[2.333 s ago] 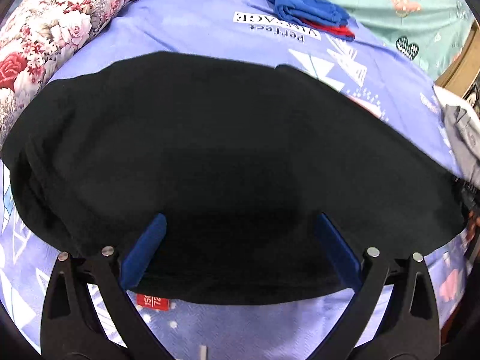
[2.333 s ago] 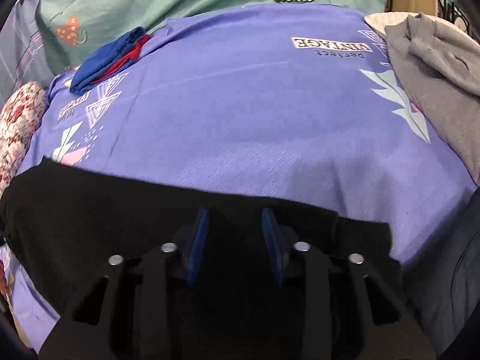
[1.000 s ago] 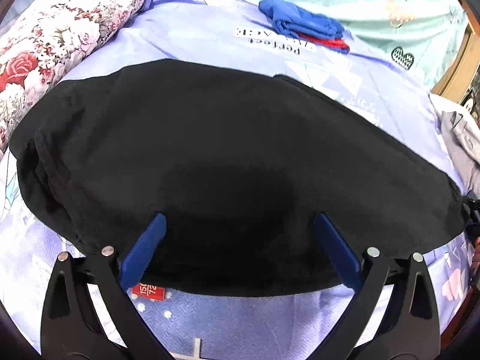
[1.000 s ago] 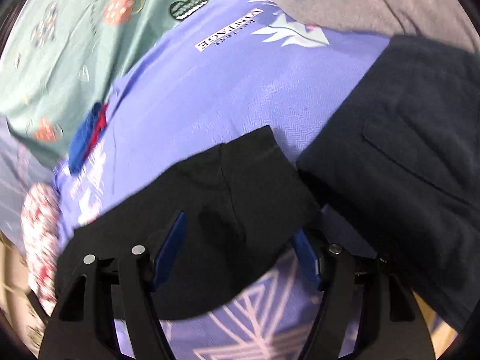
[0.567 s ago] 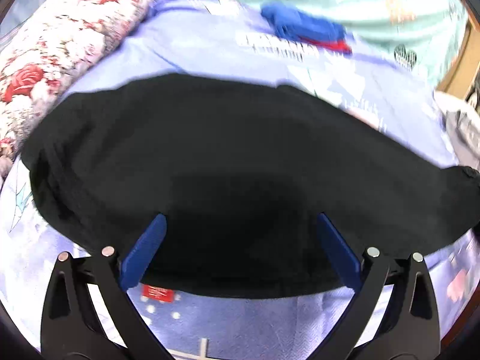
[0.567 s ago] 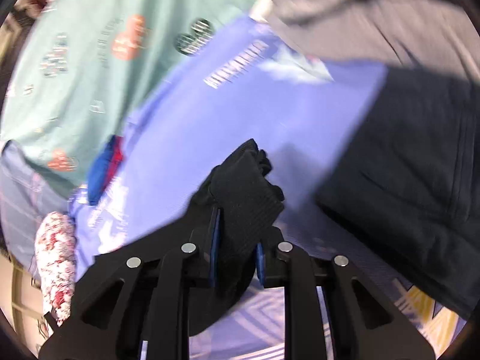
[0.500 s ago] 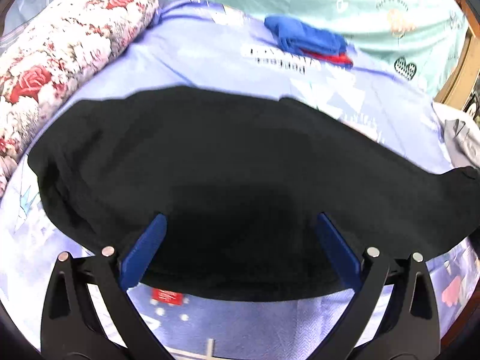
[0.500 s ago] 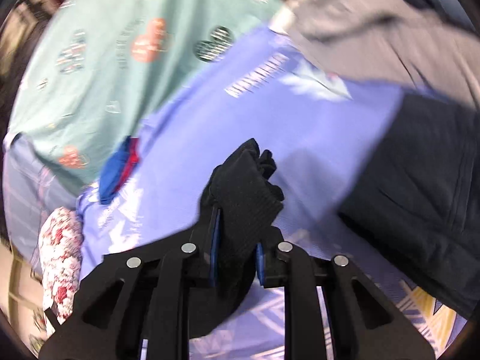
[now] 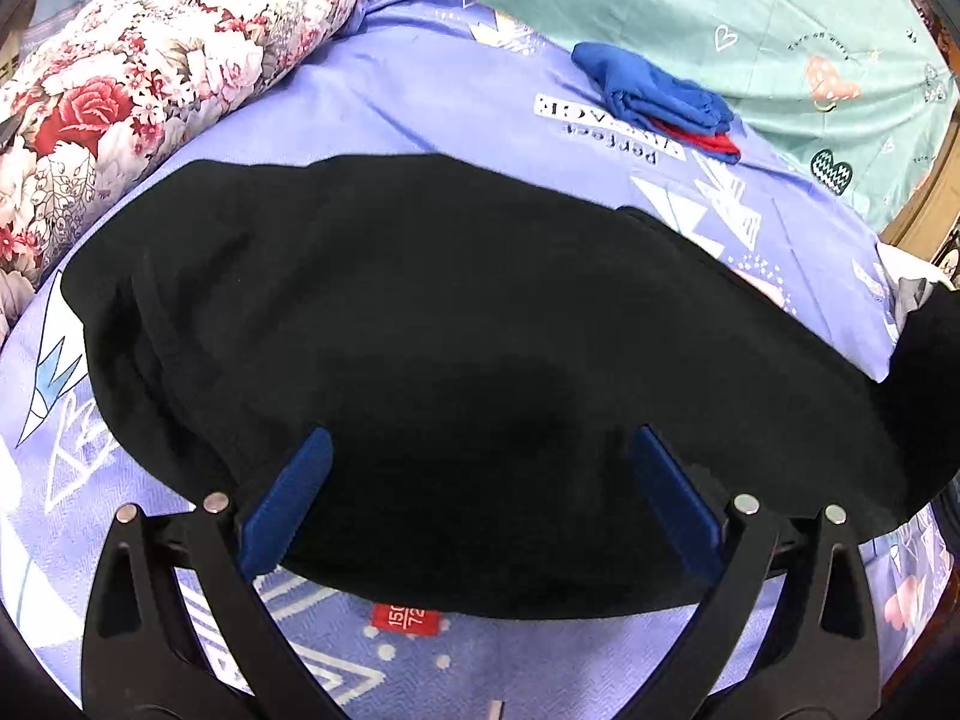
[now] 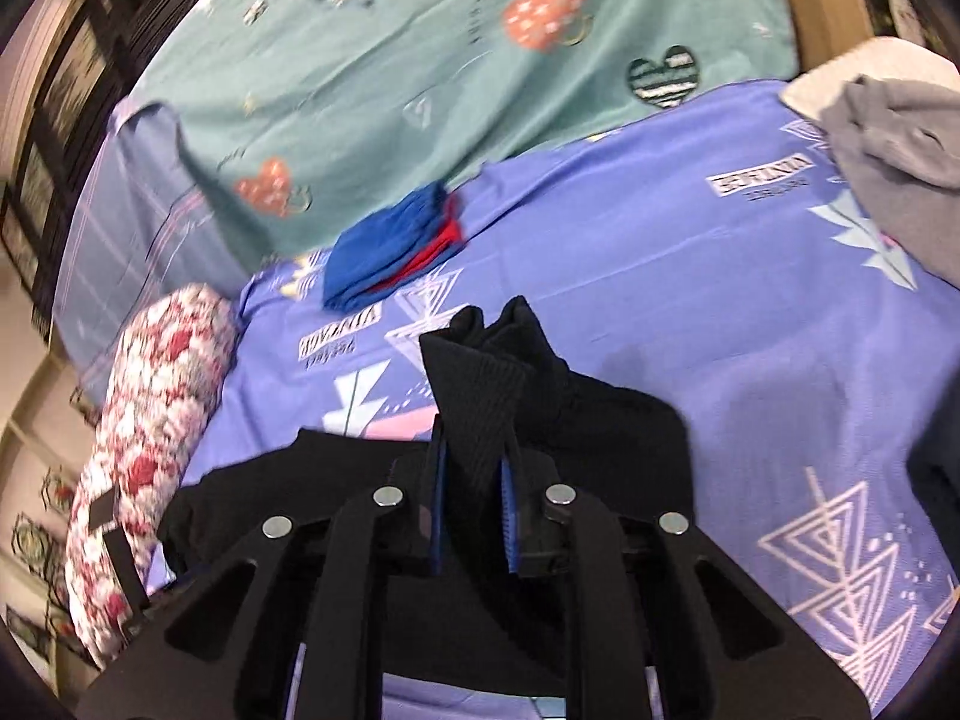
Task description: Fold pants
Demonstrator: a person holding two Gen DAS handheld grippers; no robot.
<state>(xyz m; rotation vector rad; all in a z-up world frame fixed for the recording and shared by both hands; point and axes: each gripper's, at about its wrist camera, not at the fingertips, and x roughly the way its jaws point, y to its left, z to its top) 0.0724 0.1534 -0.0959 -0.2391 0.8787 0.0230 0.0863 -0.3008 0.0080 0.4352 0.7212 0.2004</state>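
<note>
Black pants lie spread across the purple bedsheet, with a red size tag at the near edge. My left gripper is open, its blue pads over the near part of the pants, gripping nothing. My right gripper is shut on the ribbed cuff end of the pants and holds it lifted above the sheet. The lifted end shows at the right edge of the left wrist view.
A folded blue and red garment lies at the far side, also in the right wrist view. A floral pillow lies on the left. Grey clothes are piled on the right. A teal sheet hangs behind.
My right gripper closed on the pants' cuff end and has lifted it, swinging toward the middle of the bed. The left gripper has stayed open over the pants, pulling back slightly.
</note>
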